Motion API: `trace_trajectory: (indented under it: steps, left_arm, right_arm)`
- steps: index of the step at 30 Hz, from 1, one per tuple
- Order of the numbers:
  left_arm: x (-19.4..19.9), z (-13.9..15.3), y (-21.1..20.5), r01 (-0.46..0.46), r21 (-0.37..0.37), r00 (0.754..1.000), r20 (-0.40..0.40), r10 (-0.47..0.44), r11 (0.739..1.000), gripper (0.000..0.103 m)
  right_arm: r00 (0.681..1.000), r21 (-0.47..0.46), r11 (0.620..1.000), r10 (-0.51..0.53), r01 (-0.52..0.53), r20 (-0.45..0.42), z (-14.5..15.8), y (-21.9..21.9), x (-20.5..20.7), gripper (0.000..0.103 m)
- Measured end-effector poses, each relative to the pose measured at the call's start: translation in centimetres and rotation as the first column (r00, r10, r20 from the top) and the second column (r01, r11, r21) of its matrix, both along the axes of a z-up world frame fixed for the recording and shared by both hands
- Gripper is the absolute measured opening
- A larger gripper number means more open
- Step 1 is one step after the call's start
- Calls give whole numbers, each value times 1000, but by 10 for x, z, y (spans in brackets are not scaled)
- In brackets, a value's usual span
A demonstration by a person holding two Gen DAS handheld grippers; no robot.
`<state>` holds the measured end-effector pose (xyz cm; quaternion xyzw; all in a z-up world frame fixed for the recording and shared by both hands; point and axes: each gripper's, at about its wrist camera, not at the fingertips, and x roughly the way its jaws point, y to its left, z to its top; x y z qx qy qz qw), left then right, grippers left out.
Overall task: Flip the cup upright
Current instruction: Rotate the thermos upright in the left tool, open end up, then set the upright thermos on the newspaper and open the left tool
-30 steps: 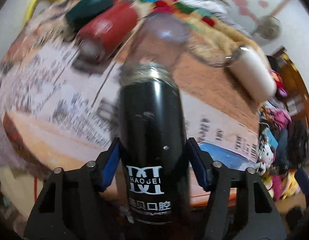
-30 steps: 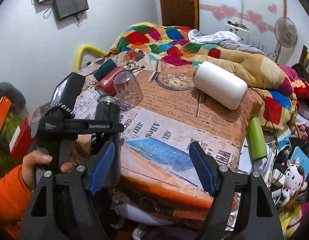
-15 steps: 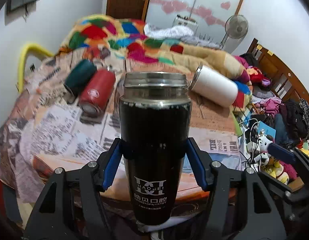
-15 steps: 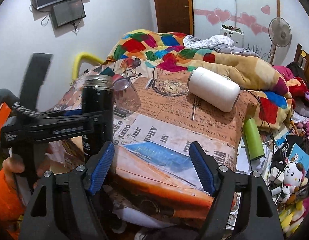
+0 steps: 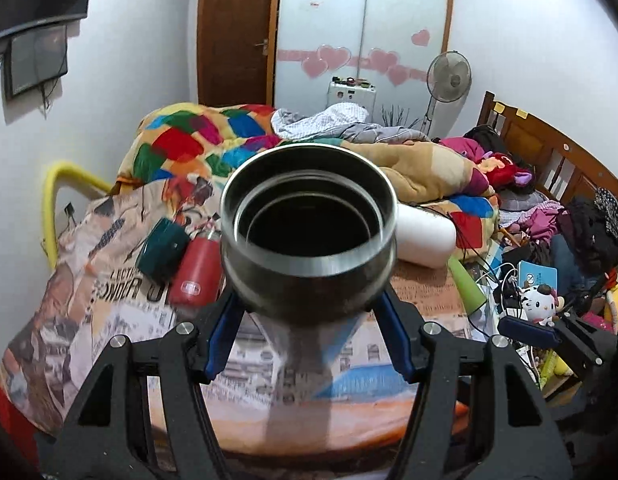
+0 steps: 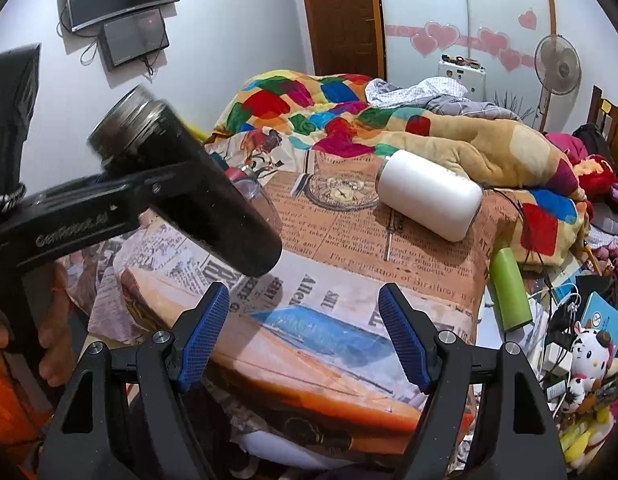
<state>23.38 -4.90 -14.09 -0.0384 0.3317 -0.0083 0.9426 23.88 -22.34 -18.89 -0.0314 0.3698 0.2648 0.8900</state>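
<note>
My left gripper (image 5: 309, 332) is shut on a black steel cup (image 5: 309, 248) and holds it in the air above the newspaper-print table (image 5: 109, 320). The cup's open steel mouth tips back toward the left wrist camera. In the right wrist view the same black cup (image 6: 197, 192) is tilted, mouth up to the left and base down toward the table, clamped by the left gripper (image 6: 89, 216). My right gripper (image 6: 305, 336) is open and empty, low at the table's near edge (image 6: 309, 368).
A white cup (image 6: 429, 204), a red cup (image 5: 197, 272) and a dark green cup (image 5: 161, 248) lie on their sides on the table. A clear glass (image 6: 257, 200) sits behind the black cup. A green bottle (image 6: 509, 288) lies at the right edge. A quilt is piled behind.
My left gripper has lifted the black cup off the table and tipped it, so its mouth now faces the left wrist camera. My right gripper has stayed open in place.
</note>
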Motion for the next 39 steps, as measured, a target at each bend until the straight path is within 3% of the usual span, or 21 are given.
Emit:
trace_trajectory:
  steps: [16, 22, 27, 30, 39]
  left_arm:
    - [16, -45, -9, 36, 22, 995, -93, -34, 999, 63]
    - [16, -43, -15, 65, 43, 992, -109, -60, 997, 63]
    - [9, -33, -17, 68, 44, 992, -110, -63, 997, 63]
    - [-5, -19, -13, 82, 7, 992, -98, -81, 997, 63]
    - [-85, 55, 5, 76, -10, 991, 111, -74, 997, 65]
  right_arm:
    - [1000, -2, 1000, -7, 7, -30, -11, 4, 9, 75]
    - [999, -1, 1000, -14, 14, -35, -12, 4, 8, 75]
    - [999, 14, 998, -54, 54, 3, 0, -1, 0, 75]
    - [996, 24, 997, -76, 75, 47, 13, -5, -9, 75]
    - [959, 102, 988, -141, 119, 245, 81, -18, -65, 75]
